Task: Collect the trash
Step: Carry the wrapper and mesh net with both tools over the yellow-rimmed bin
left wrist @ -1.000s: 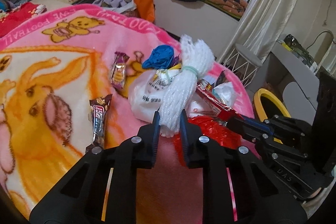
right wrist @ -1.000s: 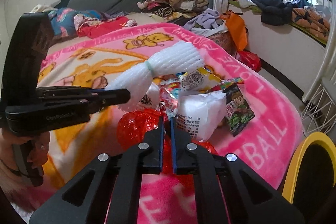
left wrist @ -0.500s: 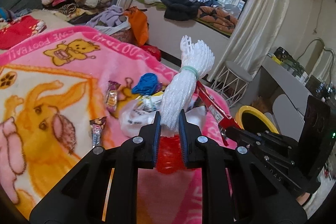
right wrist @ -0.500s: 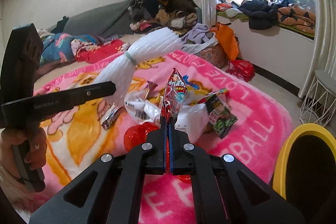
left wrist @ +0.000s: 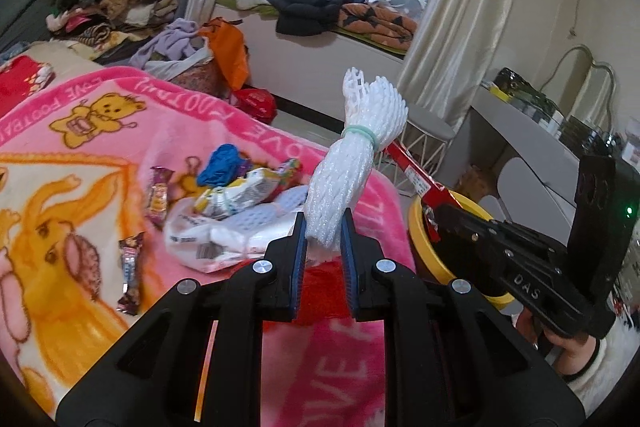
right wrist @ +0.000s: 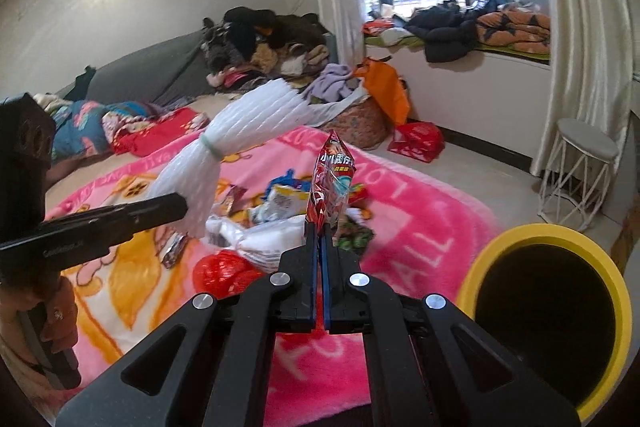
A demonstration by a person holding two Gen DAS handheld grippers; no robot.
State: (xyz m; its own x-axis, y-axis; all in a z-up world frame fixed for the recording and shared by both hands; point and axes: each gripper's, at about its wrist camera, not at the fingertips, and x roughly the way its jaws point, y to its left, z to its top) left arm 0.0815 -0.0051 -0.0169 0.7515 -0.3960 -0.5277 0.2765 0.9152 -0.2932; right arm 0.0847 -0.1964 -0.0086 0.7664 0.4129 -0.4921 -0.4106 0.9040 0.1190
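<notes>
Two tongs grip one item each: left tongs [left wrist: 323,241] foam netting [left wrist: 352,163], right tongs [right wrist: 320,243] snack packet [right wrist: 331,183].

Wrappers [right wrist: 280,205] heaped on blanket [right wrist: 420,211], bin [right wrist: 548,311] right of it, stool [right wrist: 578,171] probably behind bin

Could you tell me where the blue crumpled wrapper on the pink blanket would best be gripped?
Pinch the blue crumpled wrapper across its raised, bunched top, coming from above: it sits humped on the pink blanket at the trash pile's far edge, so a side approach would probably snag neighbouring packets.
</notes>
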